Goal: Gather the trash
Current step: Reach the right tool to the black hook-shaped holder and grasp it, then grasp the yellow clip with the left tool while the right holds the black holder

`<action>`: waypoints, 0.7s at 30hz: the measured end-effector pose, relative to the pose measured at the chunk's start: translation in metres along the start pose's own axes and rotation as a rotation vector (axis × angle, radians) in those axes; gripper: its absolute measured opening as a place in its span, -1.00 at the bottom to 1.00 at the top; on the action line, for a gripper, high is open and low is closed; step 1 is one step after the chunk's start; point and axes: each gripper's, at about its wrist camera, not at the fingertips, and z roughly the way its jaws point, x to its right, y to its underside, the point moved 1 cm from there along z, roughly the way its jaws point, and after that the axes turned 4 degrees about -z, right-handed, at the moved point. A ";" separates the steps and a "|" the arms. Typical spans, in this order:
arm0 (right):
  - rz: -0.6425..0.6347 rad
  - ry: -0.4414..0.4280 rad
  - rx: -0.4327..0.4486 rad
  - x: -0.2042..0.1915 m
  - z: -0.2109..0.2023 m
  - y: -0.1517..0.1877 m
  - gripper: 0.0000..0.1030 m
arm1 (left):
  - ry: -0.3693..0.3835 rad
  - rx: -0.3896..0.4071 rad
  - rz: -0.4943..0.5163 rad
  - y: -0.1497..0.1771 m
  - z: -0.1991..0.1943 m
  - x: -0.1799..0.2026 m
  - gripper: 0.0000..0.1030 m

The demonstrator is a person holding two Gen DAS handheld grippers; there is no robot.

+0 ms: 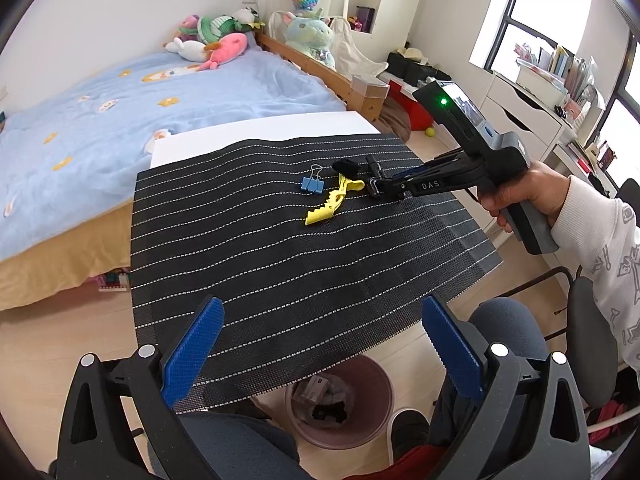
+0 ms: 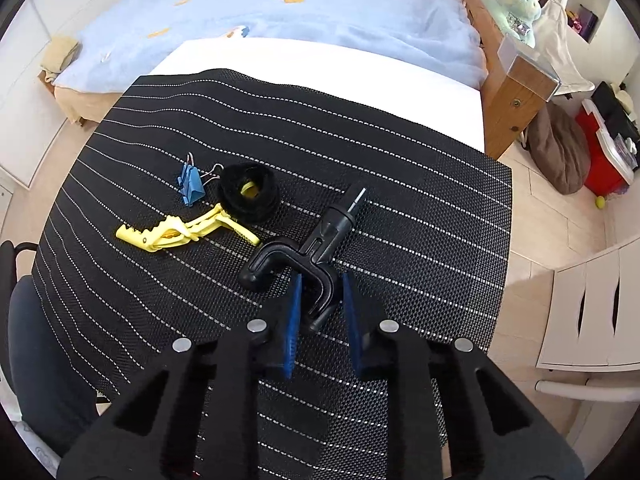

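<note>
The right gripper (image 2: 320,300) points down at the mat (image 2: 360,152). Its two blue pads (image 2: 294,320) are squeezed onto one prong of a black hook (image 2: 308,256), a forked plastic piece with a round stem. The hook lies flat on the mat, with its stem pointing away from the gripper. A hand (image 1: 516,196) in a white sleeve (image 1: 592,232) holds this gripper.

Just left of the hook lies a yellow clip (image 2: 176,232). One end of the clip touches a black hair tie (image 2: 248,192). A small blue binder clip (image 2: 191,186) sits right beside the hair tie.

The left gripper (image 1: 322,344) hangs over the near edge of the mat. Its blue pads (image 1: 192,356) are spread wide apart with nothing between them.

The mat is black with thin white lines. It covers most of a white table (image 2: 320,60). Under the near edge of the table stands a pink bin (image 1: 376,380) on the floor, with some scraps inside. Behind the table is a bed (image 1: 120,96) with a blue blanket and soft toys (image 1: 212,40).
</note>
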 end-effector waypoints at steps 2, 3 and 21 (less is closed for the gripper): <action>0.005 0.000 0.003 0.000 0.000 0.001 -0.62 | 0.000 0.001 0.002 -0.001 0.000 0.000 0.85; 0.006 0.001 0.005 0.000 0.000 0.001 -0.62 | 0.000 0.002 0.003 -0.001 0.000 0.001 0.85; 0.036 0.004 0.061 0.006 -0.030 0.006 -0.62 | -0.017 0.022 0.121 -0.047 0.022 0.015 0.85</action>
